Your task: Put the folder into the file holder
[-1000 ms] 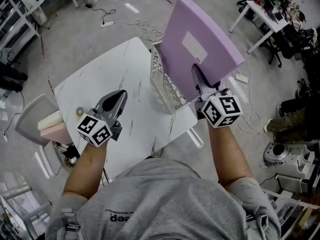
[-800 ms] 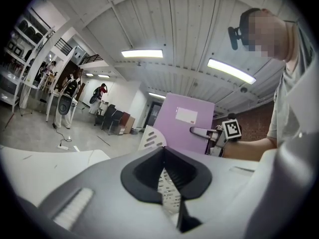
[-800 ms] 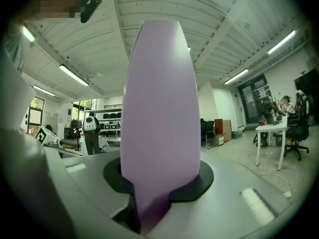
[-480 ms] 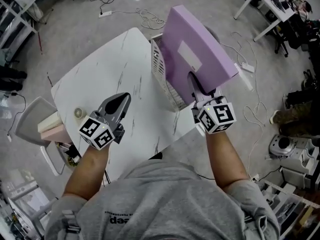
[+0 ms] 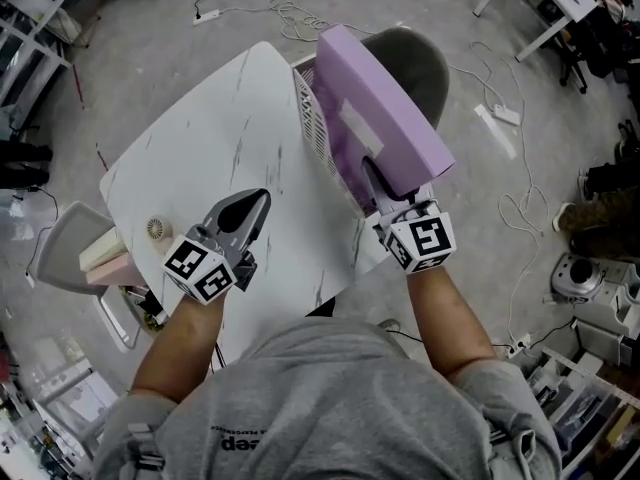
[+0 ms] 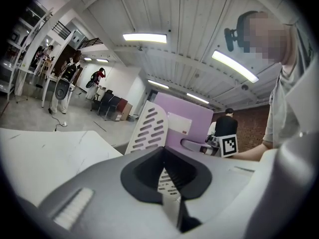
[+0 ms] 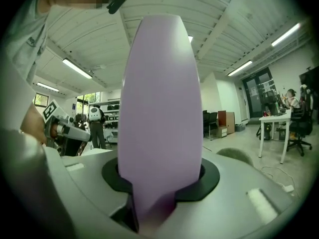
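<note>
Right gripper [image 5: 373,176] has the purple folder [image 5: 385,108] between its jaws, gripped at the near lower corner, and the jaws are opening. Ahead of it the folder stands tilted, its lower edge apparently down inside the white file holder [image 5: 312,133]. The insertion looks nearly done and the release seems to be the step in hand. Next the jaws need to clear the cover and back straight off without dragging the folder out. Left gripper [image 5: 248,206], off to its left over the table [image 5: 190,158], is closed and empty.
</note>
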Demonstrator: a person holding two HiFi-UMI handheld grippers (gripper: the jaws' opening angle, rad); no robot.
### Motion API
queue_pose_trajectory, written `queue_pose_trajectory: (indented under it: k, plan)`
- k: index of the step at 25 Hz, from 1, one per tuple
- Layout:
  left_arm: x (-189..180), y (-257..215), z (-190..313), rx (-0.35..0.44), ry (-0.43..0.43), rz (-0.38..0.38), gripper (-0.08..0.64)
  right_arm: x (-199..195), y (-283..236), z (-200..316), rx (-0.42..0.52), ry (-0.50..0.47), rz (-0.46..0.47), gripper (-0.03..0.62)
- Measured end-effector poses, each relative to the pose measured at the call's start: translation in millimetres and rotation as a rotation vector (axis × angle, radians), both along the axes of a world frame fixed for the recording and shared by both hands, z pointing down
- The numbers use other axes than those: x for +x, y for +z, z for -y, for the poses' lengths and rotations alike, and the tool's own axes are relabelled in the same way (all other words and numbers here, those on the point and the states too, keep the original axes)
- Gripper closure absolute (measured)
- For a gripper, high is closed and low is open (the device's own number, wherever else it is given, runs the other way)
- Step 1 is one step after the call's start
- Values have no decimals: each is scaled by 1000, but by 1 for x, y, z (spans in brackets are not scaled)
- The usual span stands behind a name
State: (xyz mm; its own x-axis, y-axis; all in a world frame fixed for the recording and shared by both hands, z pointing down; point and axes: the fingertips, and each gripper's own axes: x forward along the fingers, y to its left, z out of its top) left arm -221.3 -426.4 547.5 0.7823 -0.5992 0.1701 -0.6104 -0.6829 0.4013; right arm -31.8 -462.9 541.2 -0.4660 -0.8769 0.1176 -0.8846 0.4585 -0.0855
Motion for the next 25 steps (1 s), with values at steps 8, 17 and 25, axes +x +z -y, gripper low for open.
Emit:
queue_pose_trajectory:
  k: [8, 17, 25]
  plan:
    - [20, 5, -3, -4, 49, -10, 502, 6, 31, -12, -100, -8, -83, 319]
    - [69, -16, -16, 38, 151, -30, 502, 34, 3, -48, -82, 0, -110, 305]
    - [162, -49, -69, 90, 336, -59, 502, 122, -38, -121, -46, 126, -101, 307]
